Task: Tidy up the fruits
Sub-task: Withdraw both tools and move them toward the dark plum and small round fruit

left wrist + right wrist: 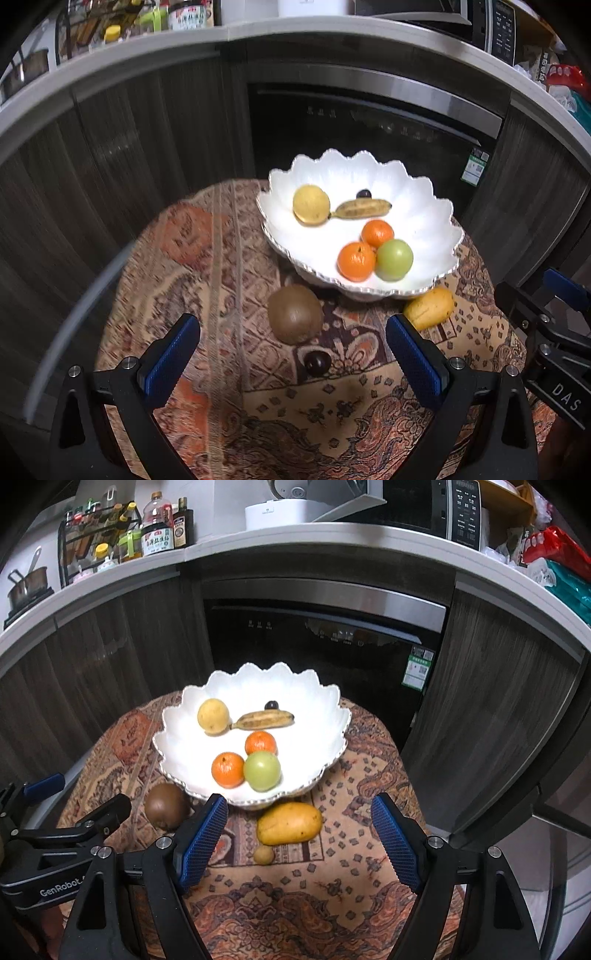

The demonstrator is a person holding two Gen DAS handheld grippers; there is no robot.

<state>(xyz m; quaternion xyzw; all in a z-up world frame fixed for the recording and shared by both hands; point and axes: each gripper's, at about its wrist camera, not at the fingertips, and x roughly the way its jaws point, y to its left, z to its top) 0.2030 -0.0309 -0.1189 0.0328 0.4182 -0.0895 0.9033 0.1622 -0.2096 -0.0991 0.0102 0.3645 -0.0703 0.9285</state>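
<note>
A white scalloped bowl stands on a round table covered by a patterned cloth. Inside the bowl lie a yellow round fruit, a small banana, a dark grape, two oranges and a green apple; the apple touches both oranges.

On the cloth, just in front of the bowl, lie a kiwi, a dark plum, a mango and a small tan fruit.

The left gripper is released, jaws wide apart, with nothing between them; the kiwi and the plum lie beyond and between its fingers. The right gripper is likewise released and empty, positioned above the mango and the small tan fruit.
</note>
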